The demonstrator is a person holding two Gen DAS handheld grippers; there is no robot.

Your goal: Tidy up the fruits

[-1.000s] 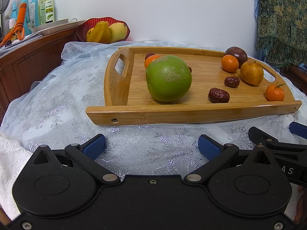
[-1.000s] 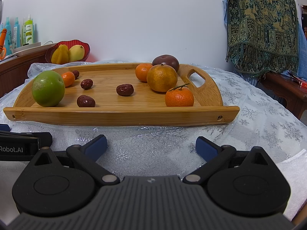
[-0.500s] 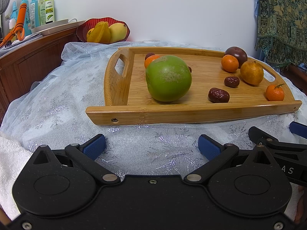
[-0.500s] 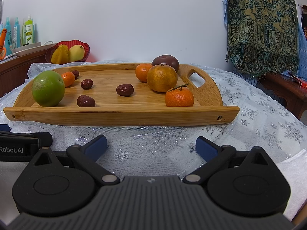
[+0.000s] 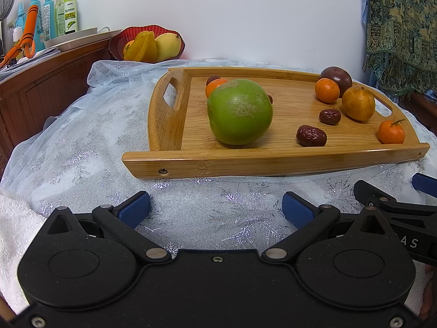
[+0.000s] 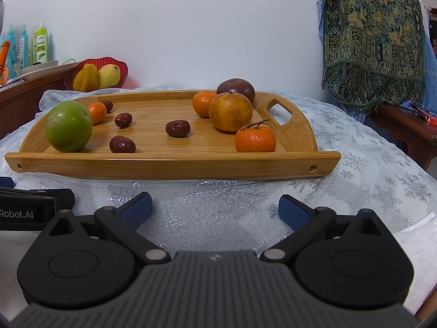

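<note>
A wooden tray [image 5: 273, 161] [image 6: 174, 165] lies on the cloth-covered table ahead of both grippers. On it sit a big green fruit [image 5: 239, 111] [image 6: 68, 126], a large orange [image 6: 230, 112], small tangerines [image 6: 255, 140] [image 6: 204, 103] [image 6: 97, 112], a dark purple fruit [image 6: 236, 88] and several red dates [image 6: 178, 128] [image 6: 122, 144]. My left gripper [image 5: 215, 210] is open and empty, short of the tray's near edge. My right gripper [image 6: 215, 207] is open and empty, beside it to the right.
A red bowl [image 5: 117, 44] [image 6: 124, 68] with yellow fruits stands behind the tray at the back left. Spray bottles [image 5: 69, 13] stand on a wooden cabinet [image 5: 49, 82] at left. A patterned shawl [image 6: 374, 41] hangs at right above a wooden bench [image 6: 404, 125]. White towels lie under the grippers.
</note>
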